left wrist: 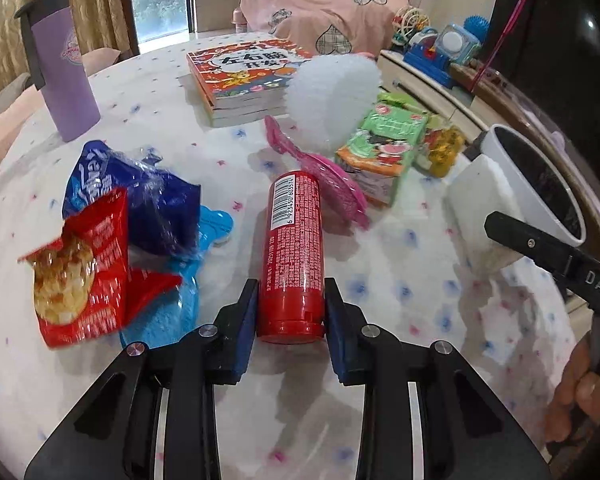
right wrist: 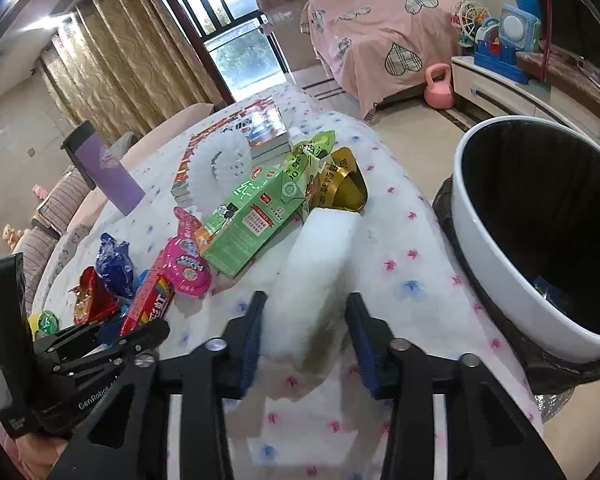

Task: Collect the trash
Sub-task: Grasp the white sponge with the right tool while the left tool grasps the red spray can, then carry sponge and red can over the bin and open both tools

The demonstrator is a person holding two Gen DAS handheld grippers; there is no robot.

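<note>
In the left wrist view a red cylindrical can (left wrist: 294, 236) lies on the flowered tablecloth, pointing away from me. My left gripper (left wrist: 291, 282) is shut on its near end, a blue pad pressed on each side. In the right wrist view a white foam block (right wrist: 320, 248) lies near the table's right edge, and my right gripper (right wrist: 306, 295) is shut on its near end. The same block (left wrist: 476, 196) and one finger of the right gripper (left wrist: 540, 246) show at the right of the left wrist view. A white trash bin (right wrist: 496, 264) with a black liner stands beside the table.
Blue and red snack wrappers (left wrist: 100, 236) lie left of the can. A pink pack (left wrist: 324, 172), a green carton (right wrist: 252, 224), a gold wrapper (right wrist: 344, 184), white foam netting (left wrist: 332, 92), books (left wrist: 240, 76) and a purple tumbler (left wrist: 66, 72) are farther back.
</note>
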